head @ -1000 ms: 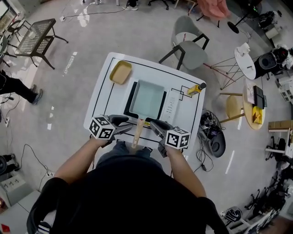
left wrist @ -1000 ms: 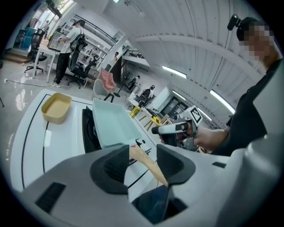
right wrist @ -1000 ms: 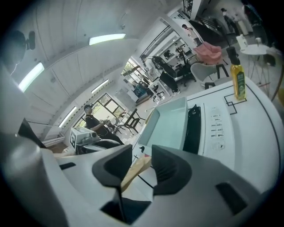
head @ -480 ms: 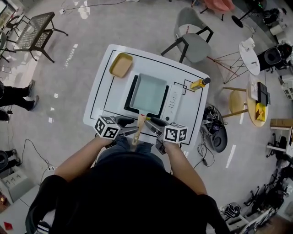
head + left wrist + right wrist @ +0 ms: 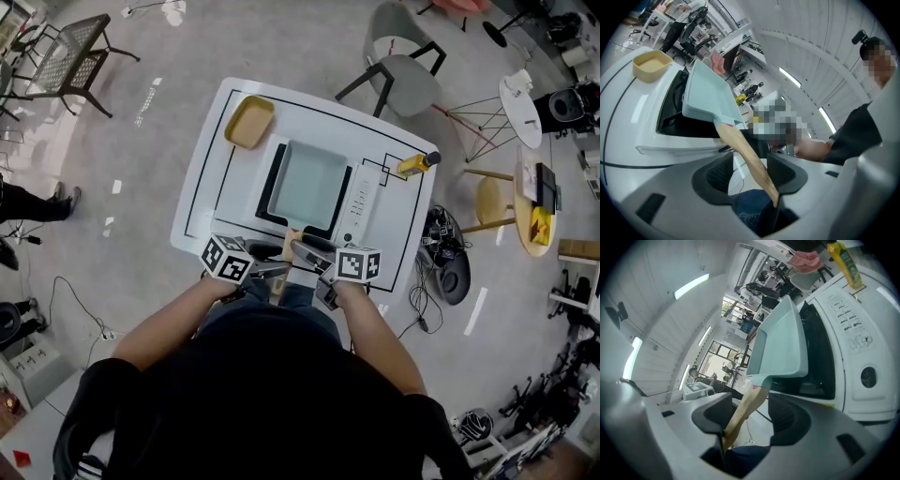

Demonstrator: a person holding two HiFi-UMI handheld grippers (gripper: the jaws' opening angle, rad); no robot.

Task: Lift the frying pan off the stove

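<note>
A pale green square frying pan [image 5: 305, 186] sits on the black stove [image 5: 272, 178] in the middle of the white table. Its wooden handle [image 5: 286, 258] points toward me. My left gripper [image 5: 269, 272] and right gripper [image 5: 305, 258] flank that handle from either side. In the left gripper view the handle [image 5: 745, 152] runs between the jaws of the left gripper [image 5: 750, 173] and rests against the right one only. In the right gripper view the handle [image 5: 745, 411] lies along the left jaw of the right gripper [image 5: 750, 417]. Both pairs of jaws are opening.
A yellow bowl [image 5: 249, 122] stands at the table's far left corner and a yellow bottle [image 5: 412, 165] at the right edge. The stove's white control panel [image 5: 361, 202] runs beside the pan. Chairs and small tables surround the table on the floor.
Both grippers have drawn closer together around the wooden handle. The pan stays on the stove.
</note>
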